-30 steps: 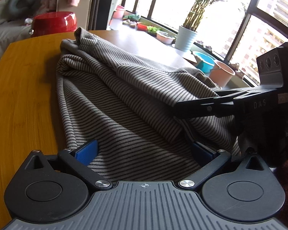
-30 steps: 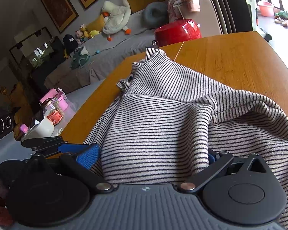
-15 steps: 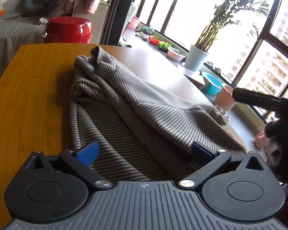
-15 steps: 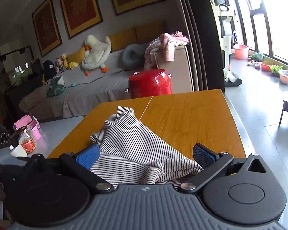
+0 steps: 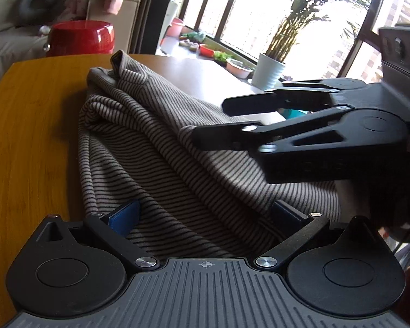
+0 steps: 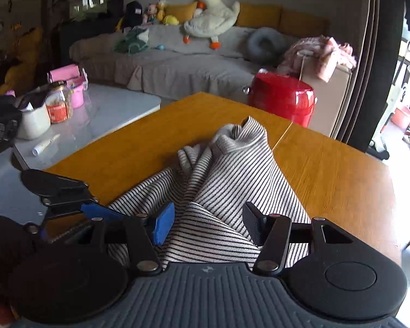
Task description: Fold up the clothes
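Observation:
A grey-and-black striped garment (image 5: 150,150) lies bunched on the wooden table (image 5: 32,136), its collar end pointing away from me. My left gripper (image 5: 205,210) stands wide, and the near edge of the cloth lies loosely between its blue pads. My right gripper (image 5: 209,121) reaches in from the right, just over a raised fold. In the right wrist view the right gripper (image 6: 207,218) has its jaws closing around a fold of the garment (image 6: 232,169), with gaps still beside the pads. The left gripper (image 6: 57,194) shows at the left edge of the table (image 6: 341,177).
A red stool (image 6: 283,101) stands past the table's far edge. A white side table (image 6: 104,114) with jars is to the left, with a grey sofa (image 6: 177,63) behind it. A potted plant (image 5: 269,71) and bowls sit by the window. Bare wood lies on both sides of the garment.
The right gripper swung away to the right, then came back over the cloth with its wrist rolled and its jaws narrower. The left gripper stayed wide and nearly still.

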`<state>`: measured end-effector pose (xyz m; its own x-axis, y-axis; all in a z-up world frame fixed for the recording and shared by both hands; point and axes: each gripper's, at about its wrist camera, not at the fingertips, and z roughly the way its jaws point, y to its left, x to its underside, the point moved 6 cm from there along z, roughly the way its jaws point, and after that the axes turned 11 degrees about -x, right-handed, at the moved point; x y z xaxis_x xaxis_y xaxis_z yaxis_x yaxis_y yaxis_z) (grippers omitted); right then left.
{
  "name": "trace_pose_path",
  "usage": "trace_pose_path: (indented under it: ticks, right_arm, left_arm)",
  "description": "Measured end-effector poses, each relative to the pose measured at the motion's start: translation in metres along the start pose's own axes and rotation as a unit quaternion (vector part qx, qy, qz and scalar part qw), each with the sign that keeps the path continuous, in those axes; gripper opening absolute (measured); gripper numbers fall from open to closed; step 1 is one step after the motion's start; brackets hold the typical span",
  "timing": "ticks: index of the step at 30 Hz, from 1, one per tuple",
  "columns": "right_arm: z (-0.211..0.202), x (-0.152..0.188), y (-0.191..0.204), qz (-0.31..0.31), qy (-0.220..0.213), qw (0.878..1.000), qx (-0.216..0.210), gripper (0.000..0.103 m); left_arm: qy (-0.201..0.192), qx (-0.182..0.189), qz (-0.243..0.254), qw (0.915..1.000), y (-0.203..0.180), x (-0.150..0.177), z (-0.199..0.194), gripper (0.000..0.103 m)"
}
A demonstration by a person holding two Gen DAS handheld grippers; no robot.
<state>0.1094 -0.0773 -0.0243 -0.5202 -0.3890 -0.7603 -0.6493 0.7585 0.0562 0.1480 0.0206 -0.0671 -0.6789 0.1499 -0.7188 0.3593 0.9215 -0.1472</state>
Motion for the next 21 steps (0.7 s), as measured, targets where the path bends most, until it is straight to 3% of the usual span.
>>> trace_pose_path:
  ticks: [1, 5, 9, 12, 13, 14, 18, 21]
  right_arm:
    - [0.003, 0.001, -0.002, -0.011, 0.010, 1.000, 0.005, 0.055]
    - [0.012, 0.004, -0.012, -0.057, 0.048, 0.997, 0.030, 0.016]
    - [-0.004, -0.013, -0.063, -0.088, 0.040, 0.986, 0.135, 0.012]
    - [-0.013, -0.022, -0.121, -0.084, 0.032, 0.968, 0.233, 0.010]
    - [-0.016, -0.025, -0.141, -0.083, 0.030, 0.960, 0.265, 0.001]
    - [-0.018, -0.025, -0.157, -0.074, 0.026, 0.955, 0.286, 0.001]
    - [-0.017, -0.011, -0.199, 0.007, 0.003, 0.959, 0.282, 0.001]
    - [-0.027, -0.001, -0.197, 0.075, -0.036, 0.971, 0.226, 0.001]
  left_arm:
    - [-0.003, 0.001, 0.005, 1.0000, 0.000, 0.001, -0.001, 0.103]
    - [-0.006, 0.012, 0.016, 0.9998, 0.002, 0.004, -0.002, 0.103]
    - [-0.005, 0.020, 0.017, 0.9996, 0.003, 0.005, -0.001, 0.103]
    - [-0.003, 0.025, 0.011, 0.9996, 0.006, 0.004, 0.000, 0.103]
    - [-0.002, 0.027, 0.007, 0.9996, 0.008, 0.003, 0.000, 0.103]
    - [-0.001, 0.028, 0.003, 0.9996, 0.009, 0.003, 0.000, 0.103]
    - [0.017, 0.042, -0.039, 0.9982, 0.017, -0.007, 0.000, 0.103]
    - [0.011, 0.053, -0.065, 0.9964, 0.025, -0.021, -0.003, 0.103]
